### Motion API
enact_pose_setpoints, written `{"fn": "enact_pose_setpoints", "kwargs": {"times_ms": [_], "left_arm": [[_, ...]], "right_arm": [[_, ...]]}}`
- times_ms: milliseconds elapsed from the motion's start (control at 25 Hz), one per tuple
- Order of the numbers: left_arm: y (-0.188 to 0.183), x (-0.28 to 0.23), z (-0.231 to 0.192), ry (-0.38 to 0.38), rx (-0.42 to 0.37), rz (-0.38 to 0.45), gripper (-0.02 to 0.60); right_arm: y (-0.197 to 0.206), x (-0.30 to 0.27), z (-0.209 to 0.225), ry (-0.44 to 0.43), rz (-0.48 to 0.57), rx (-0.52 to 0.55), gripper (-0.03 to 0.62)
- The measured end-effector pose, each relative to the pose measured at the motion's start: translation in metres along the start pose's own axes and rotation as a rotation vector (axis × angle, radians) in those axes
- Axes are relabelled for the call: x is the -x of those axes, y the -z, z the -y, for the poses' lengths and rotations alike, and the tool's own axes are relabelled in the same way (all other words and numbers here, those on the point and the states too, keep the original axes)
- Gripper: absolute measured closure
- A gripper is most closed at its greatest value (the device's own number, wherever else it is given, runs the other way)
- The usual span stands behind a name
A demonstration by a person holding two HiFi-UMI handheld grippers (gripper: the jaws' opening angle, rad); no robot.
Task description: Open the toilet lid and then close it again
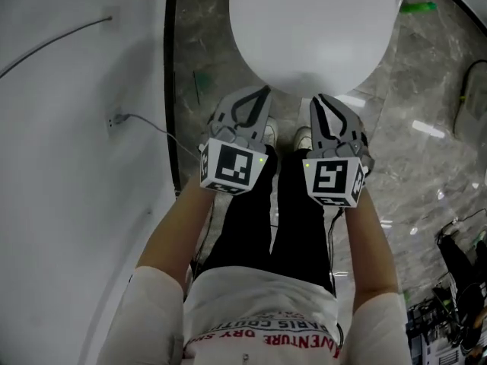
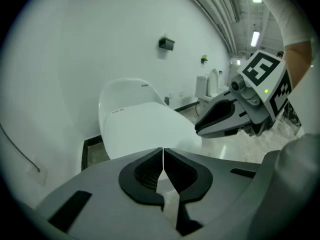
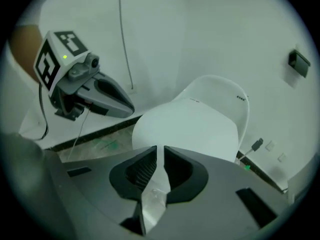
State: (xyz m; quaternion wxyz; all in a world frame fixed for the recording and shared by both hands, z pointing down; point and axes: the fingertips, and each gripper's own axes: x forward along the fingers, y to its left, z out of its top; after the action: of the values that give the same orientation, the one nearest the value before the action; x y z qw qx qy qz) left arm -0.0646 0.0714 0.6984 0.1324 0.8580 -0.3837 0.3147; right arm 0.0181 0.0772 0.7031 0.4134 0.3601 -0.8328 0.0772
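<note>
The toilet lid (image 1: 312, 21) lies shut and flat, its length running straight ahead, with the left claw (image 1: 257, 93) and right claw (image 1: 321, 99), both pinched closed and empty, equally near its front edge.

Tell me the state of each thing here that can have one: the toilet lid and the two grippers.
toilet lid: down, closed over the bowl.
left gripper: jaws shut, nothing between them, pointing at the front of the lid.
right gripper: jaws shut, nothing between them, beside the left gripper and also pointing at the front of the lid.
</note>
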Motion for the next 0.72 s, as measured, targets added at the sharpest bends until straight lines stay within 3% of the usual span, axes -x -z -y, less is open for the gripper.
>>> {"fn": "enact_pose_setpoints", "kwargs": {"times_ms": [80,160,200,320,520,720], "left_arm": [[0.015,-0.015,0.001,0.03,-0.089,-0.026,0.567],[0.032,-0.027,0.009,0.077,-0.189,-0.068,0.477],[0.04,-0.033,0.014,0.099,-0.236,-0.089,0.464],[0.057,-0.045,0.029,0.133,-0.361,-0.12,0.41],[0.068,-0.051,0.038,0.105,-0.504,-0.127,0.375],[0.079,-0.057,0.035,0.056,-0.708,-0.132,0.376]], "right_arm": [[0.013,-0.013,-0.007,0.008,-0.036,0.1,0.577],[0.024,-0.023,-0.017,0.008,-0.058,0.171,0.577],[0.029,-0.026,-0.022,0.005,-0.069,0.203,0.577],[0.045,-0.036,-0.036,-0.012,-0.11,0.295,0.474],[0.058,-0.043,-0.042,0.06,-0.143,0.458,0.474],[0.061,-0.051,-0.047,0.101,-0.158,0.65,0.474]]}}
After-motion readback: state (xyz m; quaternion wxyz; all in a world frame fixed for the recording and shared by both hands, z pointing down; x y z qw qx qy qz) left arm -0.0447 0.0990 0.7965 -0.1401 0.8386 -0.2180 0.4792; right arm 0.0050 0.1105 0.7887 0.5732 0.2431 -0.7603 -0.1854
